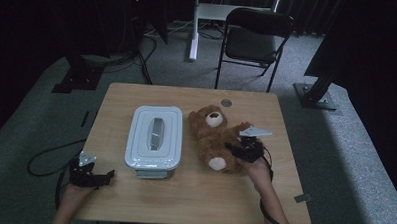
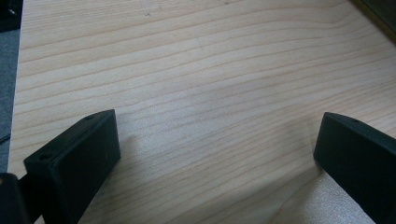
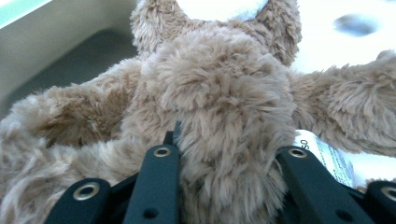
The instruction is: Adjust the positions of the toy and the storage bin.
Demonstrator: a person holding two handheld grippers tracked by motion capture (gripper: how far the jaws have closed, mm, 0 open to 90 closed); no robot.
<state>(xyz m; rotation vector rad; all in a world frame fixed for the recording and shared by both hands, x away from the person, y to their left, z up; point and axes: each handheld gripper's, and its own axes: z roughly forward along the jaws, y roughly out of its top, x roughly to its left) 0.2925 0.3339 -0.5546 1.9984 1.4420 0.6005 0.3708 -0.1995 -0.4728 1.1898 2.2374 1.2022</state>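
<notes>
1. Desk [image 1: 193, 202]: lidded white box [image 1: 154, 137] left of centre, teddy bear [image 1: 213, 137] just beside it on its back, head pointing away.
2. Right gripper [image 1: 240, 148]: jaws clenched on a bear limb [image 3: 229, 140], at bear's near right.
3. Left gripper [image 1: 91, 176]: jaws released, well apart from bear.

Centre of table [image 1: 193, 192]: box [image 1: 154, 136], lid on. Just right of box: bear [image 1: 213, 137], lying flat, head toward upper frame. Right gripper [image 1: 241, 149] at bear's lower right, touching. Left gripper [image 1: 96, 177] at lower left table edge, well apart. Chair [image 1: 254, 36] behind table, upper centre.
</notes>
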